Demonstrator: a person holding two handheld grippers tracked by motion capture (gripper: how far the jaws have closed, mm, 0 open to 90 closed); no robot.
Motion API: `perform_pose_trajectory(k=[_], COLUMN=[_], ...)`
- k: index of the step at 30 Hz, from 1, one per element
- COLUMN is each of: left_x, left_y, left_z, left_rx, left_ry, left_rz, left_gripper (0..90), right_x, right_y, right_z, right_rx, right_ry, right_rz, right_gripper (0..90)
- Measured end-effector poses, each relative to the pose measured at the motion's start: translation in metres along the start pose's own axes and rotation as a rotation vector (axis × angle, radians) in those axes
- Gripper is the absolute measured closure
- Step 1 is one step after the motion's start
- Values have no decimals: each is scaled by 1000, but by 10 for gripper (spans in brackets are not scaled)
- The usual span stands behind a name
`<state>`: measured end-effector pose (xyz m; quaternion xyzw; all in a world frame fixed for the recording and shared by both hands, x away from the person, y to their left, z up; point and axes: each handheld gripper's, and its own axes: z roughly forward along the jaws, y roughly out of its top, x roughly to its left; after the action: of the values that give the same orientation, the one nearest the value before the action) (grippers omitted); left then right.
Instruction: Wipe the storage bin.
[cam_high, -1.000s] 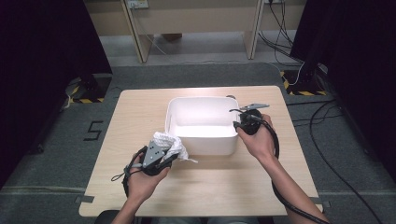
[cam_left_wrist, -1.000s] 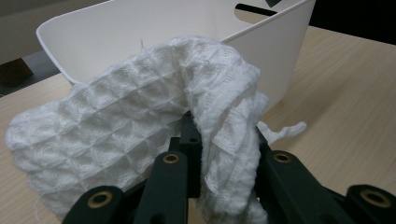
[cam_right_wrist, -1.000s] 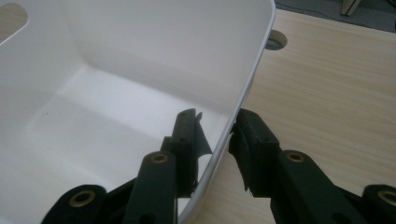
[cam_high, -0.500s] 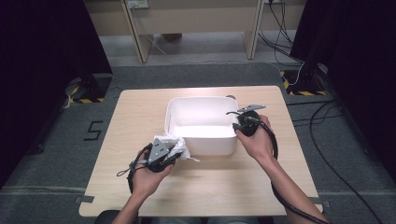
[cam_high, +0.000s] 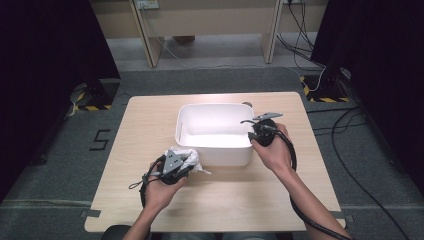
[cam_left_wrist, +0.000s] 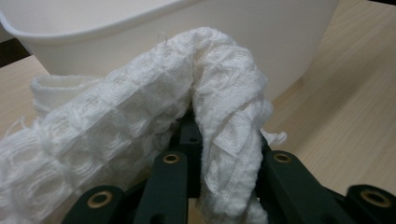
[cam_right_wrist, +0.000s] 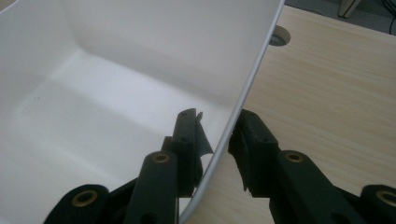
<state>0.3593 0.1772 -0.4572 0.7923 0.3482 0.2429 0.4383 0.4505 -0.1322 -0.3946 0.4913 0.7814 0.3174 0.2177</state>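
1. Lab-type recording room: lone wooden table on grey carpet.
2. Black curtains close off both sides.
3. Loose cables trail across the floor; hazard-striped tape marks stand bases.
4. Number 5 taped on the floor.

the cloth hides the left fingers' tips; the tub runs past the right gripper view's edges.
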Motion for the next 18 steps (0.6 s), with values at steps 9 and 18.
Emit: perform_pose_trajectory(k=[9, 18], left_x=[3, 4], left_y=[-13, -18], left_z=[13, 18], left_rx=[48, 70], left_ry=[3, 6], left_rz=[-17, -26], left_gripper=[763, 762], right_x=[3, 4], right_y=[1, 1], right_z=[0, 1], right_rx=[2, 0], right_ry=[1, 1], right_rz=[4, 12], right_gripper=[704, 703])
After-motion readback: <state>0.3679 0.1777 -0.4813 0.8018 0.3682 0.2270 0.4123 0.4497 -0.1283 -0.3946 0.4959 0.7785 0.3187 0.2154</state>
